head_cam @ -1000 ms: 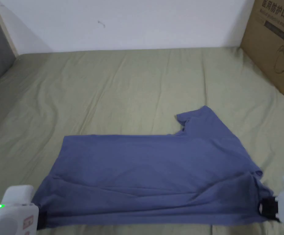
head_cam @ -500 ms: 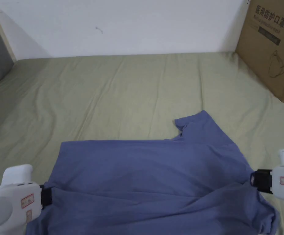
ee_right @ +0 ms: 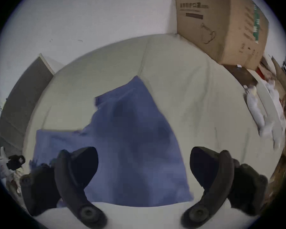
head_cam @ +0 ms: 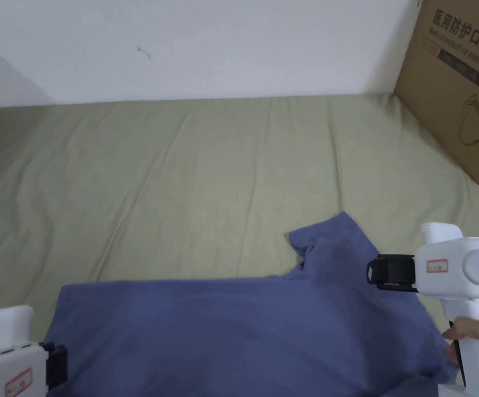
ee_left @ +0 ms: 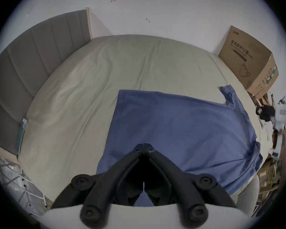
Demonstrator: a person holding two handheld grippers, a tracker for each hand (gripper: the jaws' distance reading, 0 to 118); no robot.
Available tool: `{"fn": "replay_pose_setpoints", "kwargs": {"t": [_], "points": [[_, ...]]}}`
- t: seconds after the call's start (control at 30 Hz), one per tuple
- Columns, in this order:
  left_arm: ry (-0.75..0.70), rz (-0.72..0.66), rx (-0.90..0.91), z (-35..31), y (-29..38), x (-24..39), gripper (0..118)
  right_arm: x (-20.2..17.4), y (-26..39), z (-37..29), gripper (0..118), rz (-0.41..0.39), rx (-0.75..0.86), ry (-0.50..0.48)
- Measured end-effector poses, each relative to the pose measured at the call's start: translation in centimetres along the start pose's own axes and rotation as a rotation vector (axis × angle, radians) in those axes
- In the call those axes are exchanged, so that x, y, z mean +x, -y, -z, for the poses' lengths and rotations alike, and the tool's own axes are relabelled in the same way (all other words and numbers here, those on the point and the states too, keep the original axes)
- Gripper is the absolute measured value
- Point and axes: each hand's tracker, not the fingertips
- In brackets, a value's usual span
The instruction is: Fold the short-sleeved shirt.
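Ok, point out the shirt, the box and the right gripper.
shirt [head_cam: 222,331], head view, middle of the body.
box [head_cam: 460,77], head view, printed front face.
right gripper [ee_right: 144,164], right gripper view, gap midway between its open jaws.

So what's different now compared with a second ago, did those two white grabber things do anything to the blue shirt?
The right gripper has let go of the blue short-sleeved shirt: a second ago it pinched the shirt's near right edge, and now it is open and raised over the sleeve end. The near edge was carried up over the shirt. The left gripper is shut on the shirt as before. The cardboard box and olive bedsheet stayed put.
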Motion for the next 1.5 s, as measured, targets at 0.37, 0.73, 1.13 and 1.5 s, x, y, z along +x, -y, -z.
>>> {"fn": "replay_pose_setpoints", "kwargs": {"t": [0.37, 0.73, 1.13, 1.5], "points": [[-0.032, -0.024, -0.061, 3.0, 0.1, -0.7, 0, -1.0, -7.1, 9.9, 63, -0.066, -0.109, 0.102], [-0.044, -0.047, -0.008, 4.9, -3.8, -2.3, 0, -1.8, -8.7, 6.8, 1, -0.044, -0.069, 0.010], [-0.065, -0.119, -0.187, 18.3, -10.5, -4.0, 83, -0.4, -8.4, 8.7, 1, -0.020, -0.102, 0.008], [-0.040, -0.039, -0.026, 6.3, -10.6, -2.0, 1, -0.9, -8.7, 1.5, 1, -0.011, -0.025, -0.033]]}}
